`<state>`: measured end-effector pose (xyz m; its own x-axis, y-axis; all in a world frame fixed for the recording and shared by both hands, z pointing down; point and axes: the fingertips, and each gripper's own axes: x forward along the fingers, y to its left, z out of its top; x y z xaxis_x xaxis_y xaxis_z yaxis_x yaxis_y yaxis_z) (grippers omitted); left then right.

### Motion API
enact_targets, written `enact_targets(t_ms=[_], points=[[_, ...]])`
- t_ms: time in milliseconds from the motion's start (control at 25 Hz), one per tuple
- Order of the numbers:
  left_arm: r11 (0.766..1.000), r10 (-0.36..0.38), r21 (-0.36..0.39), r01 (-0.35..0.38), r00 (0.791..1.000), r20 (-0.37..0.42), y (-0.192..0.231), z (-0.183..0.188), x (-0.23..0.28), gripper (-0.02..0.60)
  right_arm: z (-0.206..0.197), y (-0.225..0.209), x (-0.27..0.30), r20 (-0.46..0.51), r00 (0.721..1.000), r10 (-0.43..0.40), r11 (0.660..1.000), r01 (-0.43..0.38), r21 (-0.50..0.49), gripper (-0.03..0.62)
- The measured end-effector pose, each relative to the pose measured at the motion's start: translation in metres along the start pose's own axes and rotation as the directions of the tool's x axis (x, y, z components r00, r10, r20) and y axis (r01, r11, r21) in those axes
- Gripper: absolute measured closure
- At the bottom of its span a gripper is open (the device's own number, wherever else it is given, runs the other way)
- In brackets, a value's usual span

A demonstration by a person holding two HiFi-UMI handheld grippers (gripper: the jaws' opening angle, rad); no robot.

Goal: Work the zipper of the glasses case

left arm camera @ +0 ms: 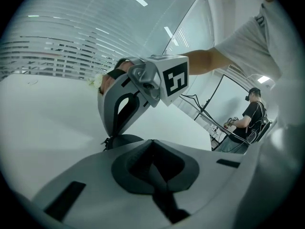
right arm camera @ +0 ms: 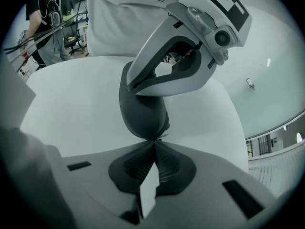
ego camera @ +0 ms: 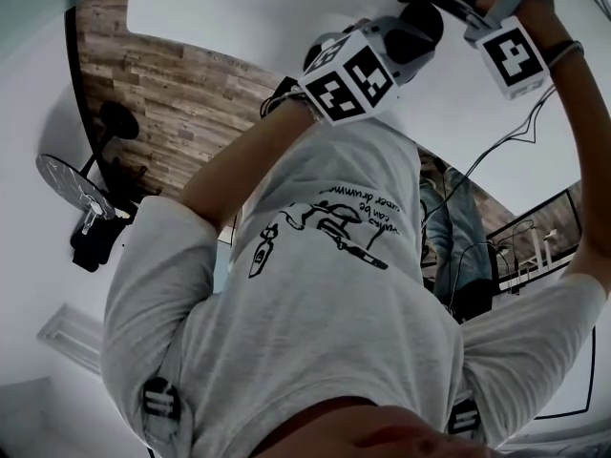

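In the head view, the left gripper [ego camera: 409, 36] and the right gripper [ego camera: 458, 8] are raised in front of the person's grey printed T-shirt [ego camera: 325, 303]. The dark, oval, matte glasses case [ego camera: 423, 22] is seen between them, though the grip itself is too small to be read here.

In the left gripper view, the left gripper's jaws are seen drawn in, and the rounded end of the glasses case is visible just beyond them. The right gripper's white fingers reach down to that end.

In the right gripper view, the case is shown clamped at its upper end between the left gripper's two white fingers. It hangs over the bare white table [right arm camera: 71, 94], apparently clear of it. The right gripper's jaws are brought fully together, tip to tip, at the case's lower end. What looks like the small dark zipper pull [right arm camera: 158, 137] is pinched there.

The case is judged light and fairly stiff, a shell that should keep its shape under a firm clamp, with a smooth surface that could slide. It is best held across the body, away from the zipper track, as it is now. The pull is tiny and easily lost, so it should be drawn steadily along the track.
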<state>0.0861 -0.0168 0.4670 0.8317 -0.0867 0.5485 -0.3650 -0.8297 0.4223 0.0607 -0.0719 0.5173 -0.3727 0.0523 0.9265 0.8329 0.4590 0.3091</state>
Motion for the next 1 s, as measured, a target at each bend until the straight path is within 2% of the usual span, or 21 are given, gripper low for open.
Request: enact_targets(t_ms=[120, 160, 200, 280, 400, 560, 640, 800, 920, 1000], points=[[1.0, -0.002, -0.002, 0.002, 1.0, 0.004, 0.002, 0.001, 0.0, 0.561, -0.001, 0.003, -0.001, 0.003, 1.0, -0.008, 0.999, 0.008, 0.038, 0.588], [1.0, -0.004, -0.001, 0.004, 1.0, 0.004, 0.003, 0.001, 0.0, 0.561, -0.001, 0.003, -0.001, 0.002, 1.0, -0.009, 0.999, 0.009, 0.046, 0.559], [1.0, -0.005, 0.0, 0.005, 1.0, 0.005, 0.003, 0.001, 0.0, 0.561, 0.0, 0.001, -0.001, 0.001, 1.0, -0.01, 0.999, 0.01, 0.05, 0.493], [1.0, -0.007, -0.001, 0.007, 1.0, 0.005, 0.003, 0.0, 0.0, 0.561, 0.001, -0.003, -0.001, -0.002, 1.0, -0.01, 0.999, 0.01, 0.033, 0.471], [1.0, -0.013, -0.006, 0.013, 1.0, 0.005, 0.002, 0.0, -0.001, 0.561, 0.001, -0.004, 0.0, -0.018, 0.999, 0.032, 0.999, -0.032, -0.025, 0.467], [1.0, -0.017, -0.009, 0.018, 1.0, 0.007, 0.002, 0.0, -0.001, 0.561, 0.0, 0.002, 0.0, -0.037, 0.997, 0.07, 0.996, -0.072, -0.057, 0.52], [1.0, -0.017, -0.008, 0.017, 1.0, 0.005, 0.002, -0.001, 0.0, 0.561, -0.001, 0.004, 0.0, -0.04, 0.997, 0.064, 0.997, -0.065, -0.029, 0.52], [1.0, -0.016, -0.008, 0.016, 1.0, 0.005, 0.005, -0.003, 0.0, 0.561, -0.004, 0.006, 0.0, -0.032, 0.997, 0.074, 0.996, -0.072, 0.056, 0.466], [1.0, -0.015, -0.005, 0.015, 1.0, 0.005, 0.003, -0.001, 0.0, 0.561, 0.001, 0.007, -0.003, -0.037, 0.996, 0.085, 0.995, -0.083, 0.052, 0.454], [1.0, -0.014, -0.001, 0.014, 1.0, 0.004, 0.001, 0.001, 0.0, 0.561, 0.001, 0.007, -0.007, -0.055, 0.995, 0.083, 0.996, -0.082, 0.03, 0.473]])
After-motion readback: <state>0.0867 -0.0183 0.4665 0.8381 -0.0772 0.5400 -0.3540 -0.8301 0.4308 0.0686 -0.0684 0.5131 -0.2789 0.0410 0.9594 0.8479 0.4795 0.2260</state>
